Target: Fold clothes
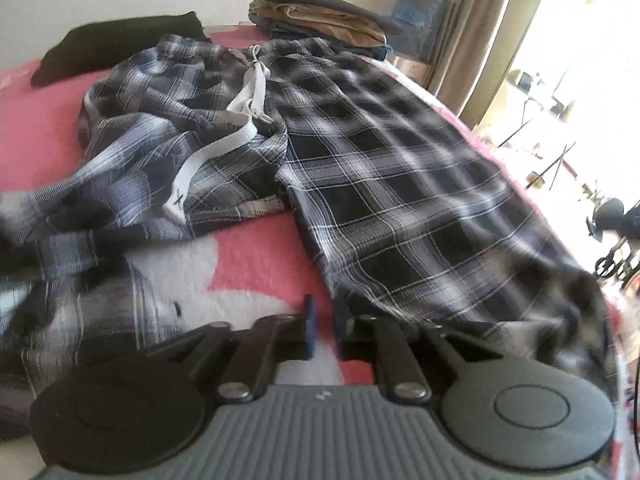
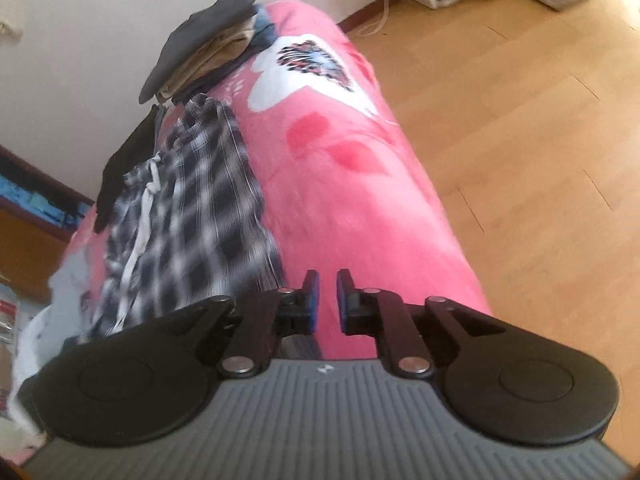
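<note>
Plaid trousers (image 1: 360,152) are lying spread on a bed under a pink flowered blanket (image 1: 256,256), waistband and white drawstring (image 1: 244,92) toward the wall. The left tool (image 1: 324,320) is being held low over the blanket, just beside the hem of the nearer trouser leg; its jaws are standing slightly parted and nothing is being gripped between them. The right tool (image 2: 328,292) is being held over bare blanket (image 2: 360,200) near the bed's edge, with the trousers (image 2: 192,208) lying to its left, apart from its fingers; its jaws are likewise parted and empty. A stack of folded clothes (image 1: 320,12) and a black garment (image 1: 116,44) are resting beyond the waistband.
</note>
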A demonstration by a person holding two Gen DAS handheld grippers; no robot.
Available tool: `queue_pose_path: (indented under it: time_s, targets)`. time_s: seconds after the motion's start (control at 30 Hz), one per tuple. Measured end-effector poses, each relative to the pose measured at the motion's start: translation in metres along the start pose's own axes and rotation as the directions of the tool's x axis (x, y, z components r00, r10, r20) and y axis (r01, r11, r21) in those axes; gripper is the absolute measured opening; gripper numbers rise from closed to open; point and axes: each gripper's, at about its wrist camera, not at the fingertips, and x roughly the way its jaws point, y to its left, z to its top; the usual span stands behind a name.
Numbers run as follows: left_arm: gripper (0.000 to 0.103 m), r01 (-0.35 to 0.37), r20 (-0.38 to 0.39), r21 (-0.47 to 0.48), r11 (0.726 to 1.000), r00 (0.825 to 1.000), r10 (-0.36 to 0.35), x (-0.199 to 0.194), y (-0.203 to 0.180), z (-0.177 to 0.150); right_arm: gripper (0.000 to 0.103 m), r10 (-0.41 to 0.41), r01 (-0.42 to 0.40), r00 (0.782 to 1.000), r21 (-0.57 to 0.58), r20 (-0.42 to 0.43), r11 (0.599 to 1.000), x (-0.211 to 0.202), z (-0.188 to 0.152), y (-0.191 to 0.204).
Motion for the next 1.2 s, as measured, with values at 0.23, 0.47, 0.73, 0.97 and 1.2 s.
queue_pose_path:
  time_s: [0.23, 0.47, 0.73, 0.97, 1.2]
  targets:
    - [0.047, 0.114, 0.005, -0.051, 0.992, 0.994, -0.113, -0.047, -0.010, -0.031, 0.026, 0.054, -0.052, 0.998, 0.111, -0.015, 0.992, -0.072, -0.108, -0.039]
    - [0.044, 0.359, -0.189, -0.179, 0.916, 0.901, -0.390, -0.046, -0.052, -0.075, 0.026, 0.090, -0.075, 0.993, 0.182, -0.079, 0.980, -0.055, -0.183, -0.036]
    - [0.005, 0.341, -0.279, -0.307, 0.889, 0.860, -0.426, -0.030, -0.069, -0.097, 0.001, 0.060, -0.053, 0.994, 0.073, -0.093, 0.996, -0.039, -0.195, -0.012]
    - [0.003, 0.315, -0.298, -0.411, 0.856, 0.841, -0.452, -0.040, -0.060, -0.102, 0.000, -0.017, 0.015, 0.997, -0.025, -0.070, 1.000, -0.068, -0.192, 0.002]
    - [0.004, 0.277, -0.309, -0.422, 0.863, 0.851, -0.424, -0.028, -0.048, -0.109, 0.000, -0.099, 0.098, 0.991, -0.023, -0.095, 0.995, -0.058, -0.195, -0.012]
